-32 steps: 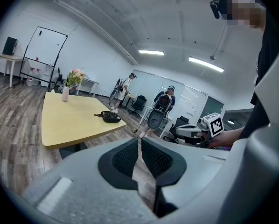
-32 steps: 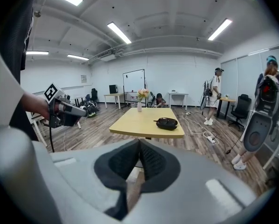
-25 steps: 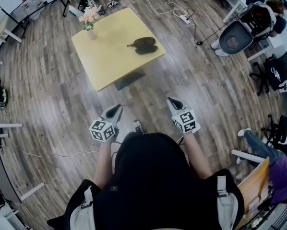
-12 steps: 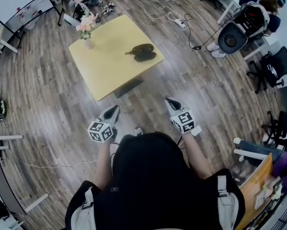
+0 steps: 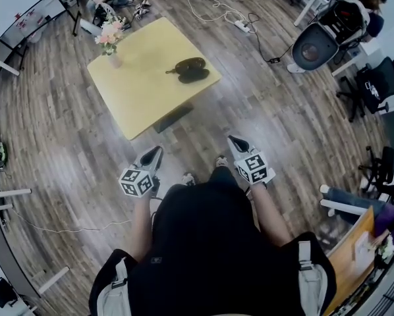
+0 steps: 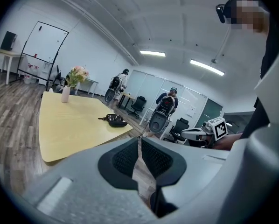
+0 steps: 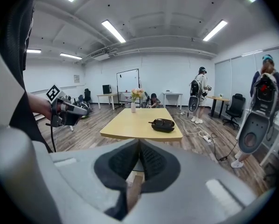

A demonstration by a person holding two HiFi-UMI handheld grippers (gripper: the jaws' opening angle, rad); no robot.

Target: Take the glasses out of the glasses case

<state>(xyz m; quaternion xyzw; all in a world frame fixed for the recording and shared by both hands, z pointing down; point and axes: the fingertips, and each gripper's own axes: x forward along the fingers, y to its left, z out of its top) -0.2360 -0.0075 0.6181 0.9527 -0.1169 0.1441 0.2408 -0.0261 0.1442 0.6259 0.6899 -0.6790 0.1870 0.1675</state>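
A dark glasses case (image 5: pixel 187 70) lies open on the far right part of a square yellow table (image 5: pixel 138 91). Dark glasses seem to rest in one half of it. The case also shows small in the left gripper view (image 6: pixel 115 120) and in the right gripper view (image 7: pixel 163 124). Both grippers are held close to the person's body, over the wooden floor, well short of the table. My left gripper (image 5: pixel 159 149) is shut and holds nothing, its pads (image 6: pixel 126 157) meeting at the tips. The right gripper (image 5: pixel 231 139) is shut and holds nothing too.
A vase of pink flowers (image 5: pixel 110 41) stands at the table's far left corner. Cables and a power strip (image 5: pixel 242 25) lie on the floor beyond it. Office chairs (image 5: pixel 381 84) and a person with a backpack rig (image 5: pixel 329 35) are at the right. Desk legs (image 5: pixel 9 176) stand at the left.
The table and case have drifted slightly up and left in the head view as the head moved. Both grippers stay shut in almost the same place by the body.
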